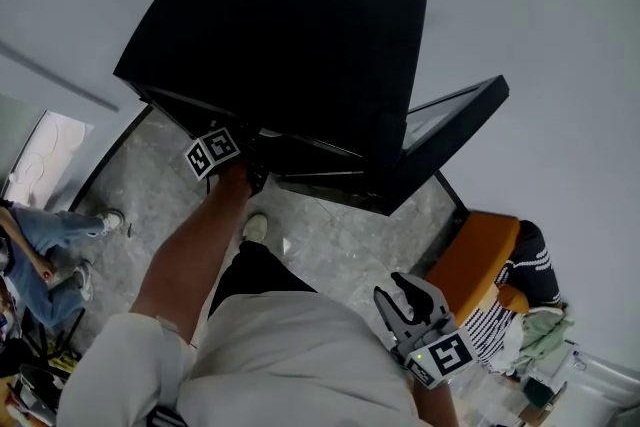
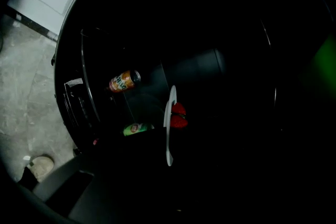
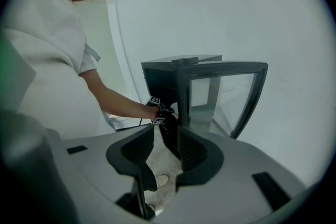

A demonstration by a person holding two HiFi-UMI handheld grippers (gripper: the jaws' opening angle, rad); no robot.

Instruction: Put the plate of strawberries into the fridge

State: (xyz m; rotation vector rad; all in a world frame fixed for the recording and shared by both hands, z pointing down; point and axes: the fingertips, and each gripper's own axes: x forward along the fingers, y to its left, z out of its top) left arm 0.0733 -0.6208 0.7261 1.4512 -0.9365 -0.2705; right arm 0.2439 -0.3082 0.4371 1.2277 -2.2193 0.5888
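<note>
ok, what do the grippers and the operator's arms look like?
Right hand-held gripper: light grey moulded body with dark, curved jaw pads. Left hand-held gripper: looks dark overall. Each carries a marker cube printed with black-and-white squares. The person wears a white short-sleeved top, and the forearms are bare.

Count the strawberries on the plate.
2, both on the white plate: one strawberry, the other right beside it. The view is dark, so more may be hidden.
</note>
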